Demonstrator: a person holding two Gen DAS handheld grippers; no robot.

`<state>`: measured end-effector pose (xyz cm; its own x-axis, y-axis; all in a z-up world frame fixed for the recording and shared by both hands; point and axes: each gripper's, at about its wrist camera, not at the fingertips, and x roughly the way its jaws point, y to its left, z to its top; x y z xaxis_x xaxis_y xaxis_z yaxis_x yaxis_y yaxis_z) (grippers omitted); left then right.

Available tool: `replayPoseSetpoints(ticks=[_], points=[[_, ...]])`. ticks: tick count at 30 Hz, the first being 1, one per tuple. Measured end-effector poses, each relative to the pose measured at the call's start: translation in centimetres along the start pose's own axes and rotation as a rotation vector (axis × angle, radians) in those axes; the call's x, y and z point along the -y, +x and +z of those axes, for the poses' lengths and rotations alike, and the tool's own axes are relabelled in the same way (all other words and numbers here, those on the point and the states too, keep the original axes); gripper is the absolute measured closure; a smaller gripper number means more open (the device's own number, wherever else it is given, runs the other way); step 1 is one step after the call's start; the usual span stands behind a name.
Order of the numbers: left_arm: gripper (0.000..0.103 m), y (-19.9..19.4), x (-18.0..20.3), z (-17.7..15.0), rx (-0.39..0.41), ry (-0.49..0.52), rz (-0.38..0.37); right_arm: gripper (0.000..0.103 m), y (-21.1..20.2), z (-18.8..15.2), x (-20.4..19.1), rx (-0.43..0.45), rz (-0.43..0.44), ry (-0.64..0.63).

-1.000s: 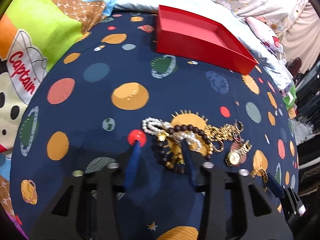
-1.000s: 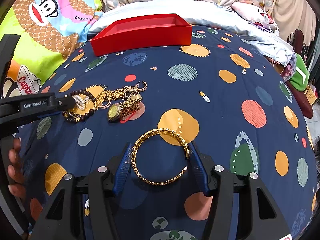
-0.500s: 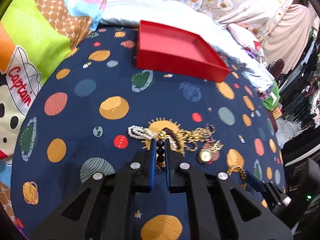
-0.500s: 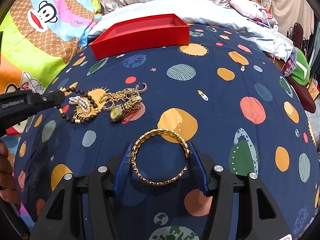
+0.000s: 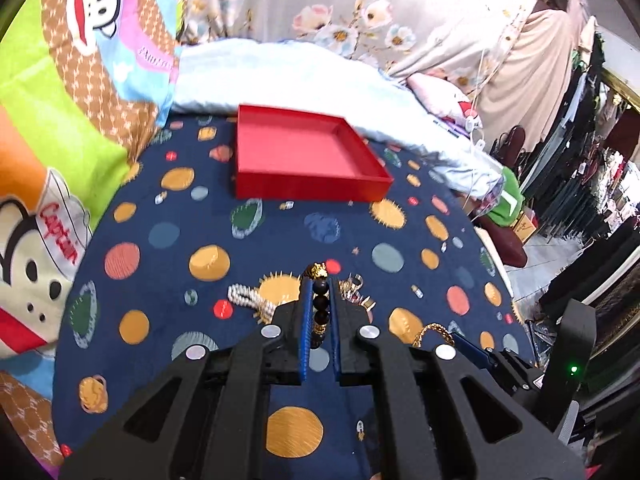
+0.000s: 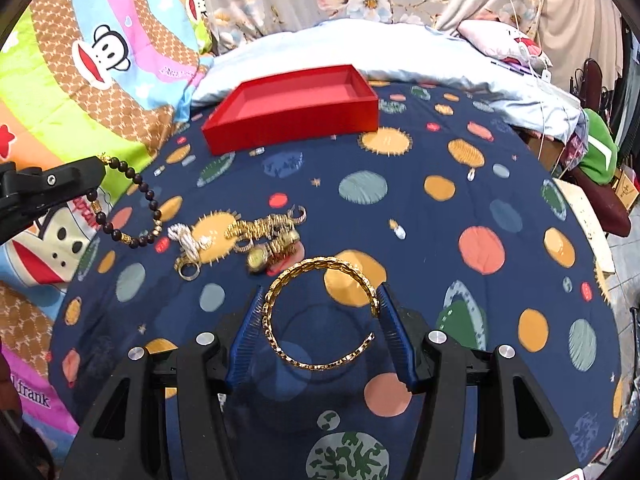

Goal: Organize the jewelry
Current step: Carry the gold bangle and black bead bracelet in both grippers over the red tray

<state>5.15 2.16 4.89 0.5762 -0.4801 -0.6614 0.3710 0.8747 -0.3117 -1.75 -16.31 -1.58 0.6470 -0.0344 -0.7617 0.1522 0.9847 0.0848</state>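
Observation:
My left gripper [image 5: 320,284] is shut on a dark bead bracelet [image 5: 321,305] with gold beads, held up off the bedspread. In the right wrist view the left gripper [image 6: 94,174] comes in from the left edge, and the bead bracelet [image 6: 136,208] hangs from it in a loop. My right gripper [image 6: 320,291] is shut on an open gold bangle [image 6: 316,263], which lies flat between the blue pads just above the cloth. The red tray [image 5: 312,190] [image 6: 296,128] stands empty at the far side.
A pearl bracelet [image 6: 186,240], a gold chain [image 6: 260,228], a gold watch [image 6: 260,258] and a ring [image 6: 188,272] lie bunched on the navy planet bedspread [image 6: 440,240]. Cartoon pillows [image 5: 60,120] border the left. A pale blue quilt [image 5: 320,80] lies behind the tray, and the bed edge falls away on the right.
The left gripper closed on the bead bracelet and lifted it off the pile, leaving the pearls behind. The right gripper rose a little with the gold bangle.

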Motion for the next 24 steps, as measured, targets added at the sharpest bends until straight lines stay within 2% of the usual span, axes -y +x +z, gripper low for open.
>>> replayPoseSetpoints(ticks=[6,11,18,22,24], points=[[0.096,-0.9,0.6,3.3,0.059,0.049,0.010,0.047,-0.8,3.1,0.4,0.049,0.032,-0.020],[0.096,0.3,0.9,7.3,0.101,0.081,0.022,0.047,0.0,8.5,1.0,0.093,0.091,-0.046],[0.096,6.5,0.0,14.8,0.118,0.081,0.070,0.047,4.4,18.1,2.1,0.126,0.139,-0.059],[0.096,11.1,-0.5,18.2,0.111,0.110,0.115,0.047,9.3,23.6,2.5,0.093,0.159,-0.060],[0.096,14.2,-1.1,20.0,0.095,0.106,0.112,0.047,12.1,25.9,2.5,0.064,0.167,-0.065]])
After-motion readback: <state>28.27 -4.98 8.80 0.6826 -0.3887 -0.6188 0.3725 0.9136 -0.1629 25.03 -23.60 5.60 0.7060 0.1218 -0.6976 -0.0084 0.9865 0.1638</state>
